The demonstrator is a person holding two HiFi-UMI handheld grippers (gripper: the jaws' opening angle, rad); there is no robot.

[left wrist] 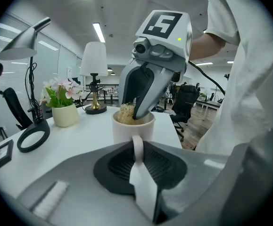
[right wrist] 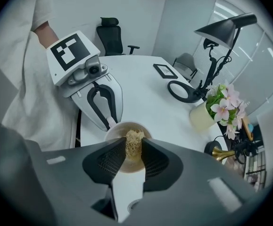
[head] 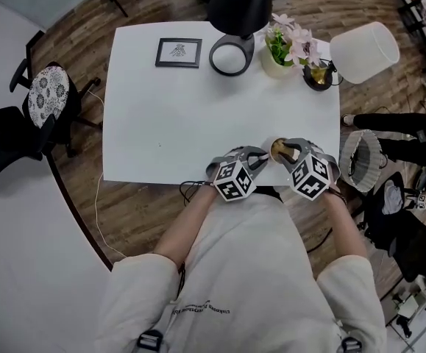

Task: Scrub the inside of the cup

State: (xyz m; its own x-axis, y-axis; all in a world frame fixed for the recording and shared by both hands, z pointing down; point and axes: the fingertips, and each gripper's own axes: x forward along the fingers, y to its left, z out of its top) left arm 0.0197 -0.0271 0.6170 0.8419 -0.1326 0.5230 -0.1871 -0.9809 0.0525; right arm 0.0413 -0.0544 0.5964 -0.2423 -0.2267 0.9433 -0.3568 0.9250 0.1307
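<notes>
A white cup (head: 277,151) stands near the front edge of the white table (head: 168,123). My left gripper (left wrist: 137,150) is shut on the cup's handle (left wrist: 137,145), and the cup body (left wrist: 127,131) stands upright just beyond its pads. A tan fibrous scrubber (right wrist: 135,142) is pinched in my right gripper (right wrist: 134,149), which is shut on it. That gripper comes steeply down from above, with its fingertips and the scrubber (left wrist: 126,113) inside the cup's mouth (right wrist: 119,131). In the head view the left gripper (head: 260,157) and the right gripper (head: 289,155) meet at the cup.
At the table's far side stand a black lamp with a ring base (head: 231,56), a framed picture (head: 178,52), a pot of pink flowers (head: 277,57) and a lamp with a white shade (head: 363,50). A chair (head: 47,98) stands left of the table.
</notes>
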